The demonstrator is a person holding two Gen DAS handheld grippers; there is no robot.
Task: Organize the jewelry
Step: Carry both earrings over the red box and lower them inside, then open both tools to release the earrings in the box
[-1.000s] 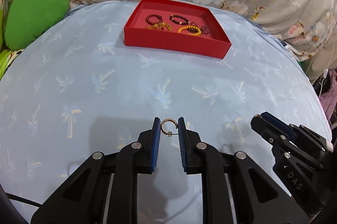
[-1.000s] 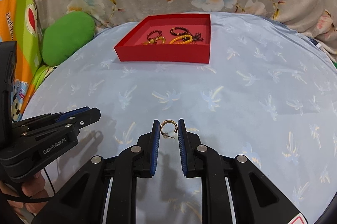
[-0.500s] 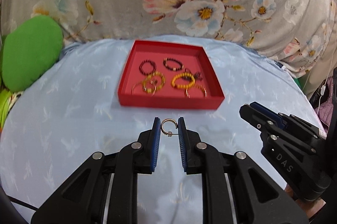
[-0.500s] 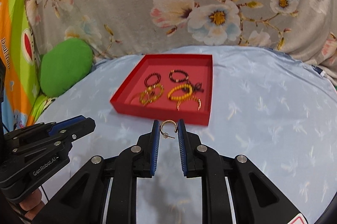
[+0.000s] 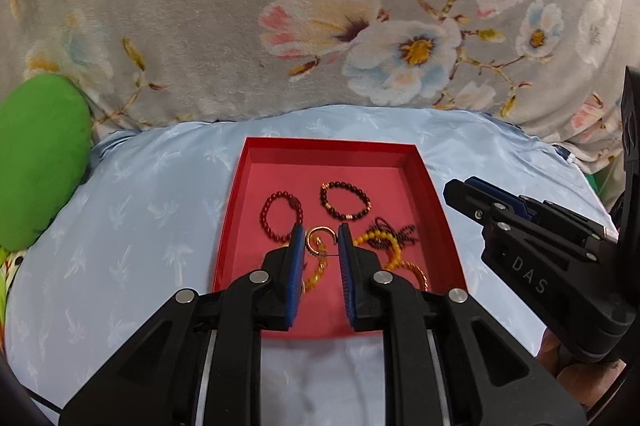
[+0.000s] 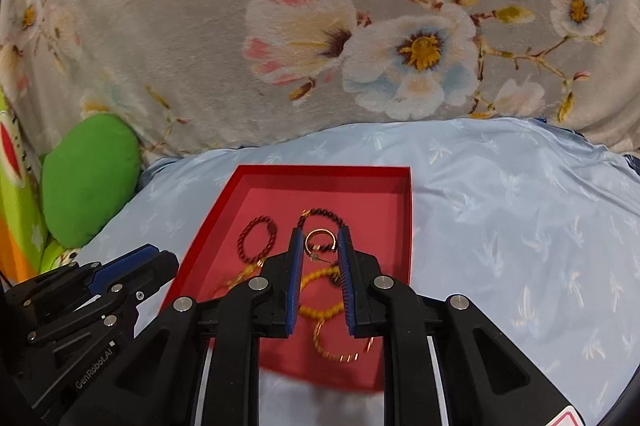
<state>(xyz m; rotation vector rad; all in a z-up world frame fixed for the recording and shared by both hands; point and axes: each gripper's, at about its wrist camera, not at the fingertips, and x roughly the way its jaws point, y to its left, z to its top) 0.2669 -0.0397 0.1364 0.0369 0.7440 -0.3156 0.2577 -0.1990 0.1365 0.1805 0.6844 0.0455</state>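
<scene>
Gold hoop earring [image 5: 318,244], clamped in left gripper [image 5: 319,246]; second hoop earring [image 6: 320,241], clamped in right gripper [image 6: 319,246]; both over red tray [image 5: 434,202] holding bracelets [image 5: 345,201]; step: delivery; next, likely: lower, release onto bare tray floor.

Both tools are made of black plastic with a matte surface. The left gripper [image 5: 319,244] has two fingers lined with blue ribbed pads [image 5: 296,258], and round silver screws [image 5: 259,277] sit on the linkage bars behind them. The right gripper [image 6: 319,246] has the same build: black bars, blue ribbed pads [image 6: 345,254], silver screws [image 6: 458,301]. On the side of the right one the grey letters "DAS" are printed; on the side of the left one, "GenRobot.AI". Fingertips of a bare hand [image 5: 576,372] show under the right tool's body.
</scene>
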